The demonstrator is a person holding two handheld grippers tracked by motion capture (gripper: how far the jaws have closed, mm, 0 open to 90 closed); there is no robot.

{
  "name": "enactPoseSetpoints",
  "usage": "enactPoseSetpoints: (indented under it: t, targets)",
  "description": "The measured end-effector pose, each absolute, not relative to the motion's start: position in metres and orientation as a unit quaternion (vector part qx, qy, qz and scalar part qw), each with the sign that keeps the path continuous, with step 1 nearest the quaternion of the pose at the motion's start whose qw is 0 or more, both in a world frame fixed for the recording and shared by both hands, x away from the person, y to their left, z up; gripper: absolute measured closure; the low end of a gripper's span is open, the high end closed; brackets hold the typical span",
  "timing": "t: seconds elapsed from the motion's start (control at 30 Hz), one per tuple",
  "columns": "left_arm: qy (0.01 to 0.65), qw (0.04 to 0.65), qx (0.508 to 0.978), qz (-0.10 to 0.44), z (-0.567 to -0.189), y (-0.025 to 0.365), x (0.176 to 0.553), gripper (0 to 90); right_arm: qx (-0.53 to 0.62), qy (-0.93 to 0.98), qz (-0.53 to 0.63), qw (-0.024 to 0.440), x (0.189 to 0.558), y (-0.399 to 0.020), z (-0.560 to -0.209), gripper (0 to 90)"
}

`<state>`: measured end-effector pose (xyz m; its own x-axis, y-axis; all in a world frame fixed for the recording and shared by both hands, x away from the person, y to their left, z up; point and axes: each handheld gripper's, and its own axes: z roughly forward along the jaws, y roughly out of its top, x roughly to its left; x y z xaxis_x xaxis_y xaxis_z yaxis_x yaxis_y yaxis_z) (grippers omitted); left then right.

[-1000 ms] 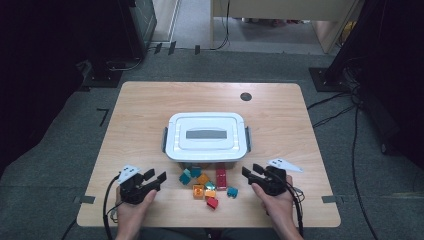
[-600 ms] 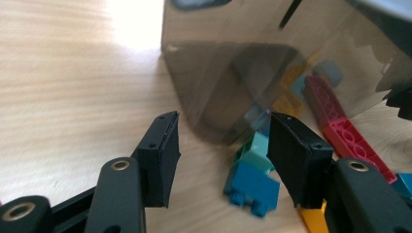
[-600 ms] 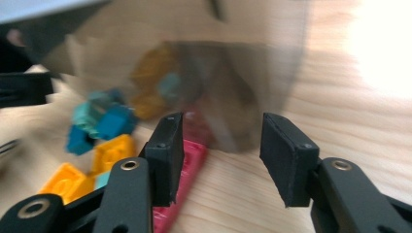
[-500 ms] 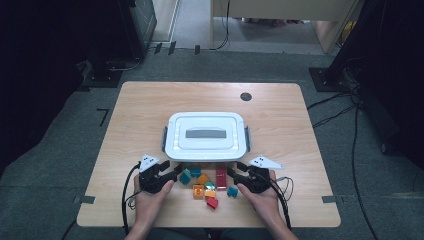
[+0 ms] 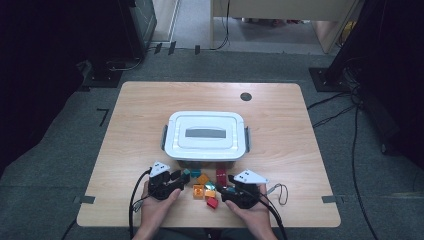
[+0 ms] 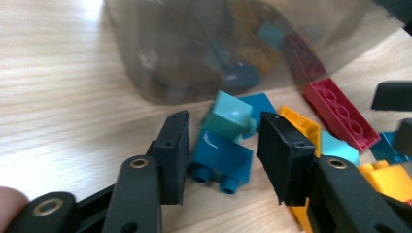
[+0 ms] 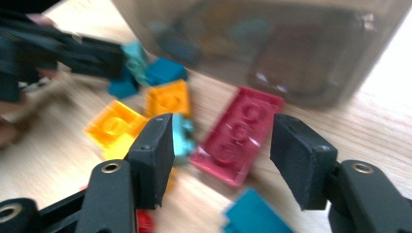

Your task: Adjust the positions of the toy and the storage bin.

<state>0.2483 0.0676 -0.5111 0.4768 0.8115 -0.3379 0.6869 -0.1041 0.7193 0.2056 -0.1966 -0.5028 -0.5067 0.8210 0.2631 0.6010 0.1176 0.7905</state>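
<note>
Just beyond both grippers sits the lidded storage box [image 5: 206,136]. Right gripper [image 7: 221,155]: jaws have just been opening, apart around the long crimson brick [image 7: 238,136], not pressing it. Left gripper [image 6: 223,155]: jaws just closing, flanking the dark teal brick [image 6: 221,162], gaps either side.

Light wood table [image 5: 150,115] on grey carpet floor [image 5: 65,150]; black cables [image 5: 350,110] trail at right; dark equipment stand [image 5: 107,75] at upper left; surroundings dim.
</note>
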Motion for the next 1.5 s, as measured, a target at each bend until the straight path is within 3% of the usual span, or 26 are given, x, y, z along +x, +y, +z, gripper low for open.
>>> enactPoseSetpoints:
  t: [0.2, 0.3, 0.4, 1.1, 1.3, 1.5]
  targets:
    - [0.49, 0.431, 0.755, 0.058, -0.516, 0.053, 0.249, 57.3, 0.437, 0.767, 0.452, 0.125, 0.191, -0.169, -0.504, 29.3]
    - [0.487, 0.432, 0.757, 0.055, -0.516, 0.048, 0.25, 57.0, 0.426, 0.785, 0.422, 0.156, 0.189, -0.16, -0.51, 27.2]
    - [0.486, 0.435, 0.756, 0.051, -0.516, 0.039, 0.249, 56.8, 0.419, 0.794, 0.397, 0.192, 0.189, -0.163, -0.514, 30.5]
    - [0.439, 0.448, 0.778, 0.026, -0.519, -0.018, 0.258, 53.7, 0.478, 0.76, 0.363, 0.252, 0.213, -0.244, -0.521, 36.9]
    - [0.421, 0.451, 0.786, 0.034, -0.514, -0.019, 0.254, 47.4, 0.485, 0.737, 0.404, 0.24, 0.208, -0.259, -0.508, 33.6]
    - [0.435, 0.455, 0.777, 0.022, -0.507, 0.004, 0.245, 43.9, 0.455, 0.746, 0.444, 0.196, 0.191, -0.239, -0.497, 35.0]
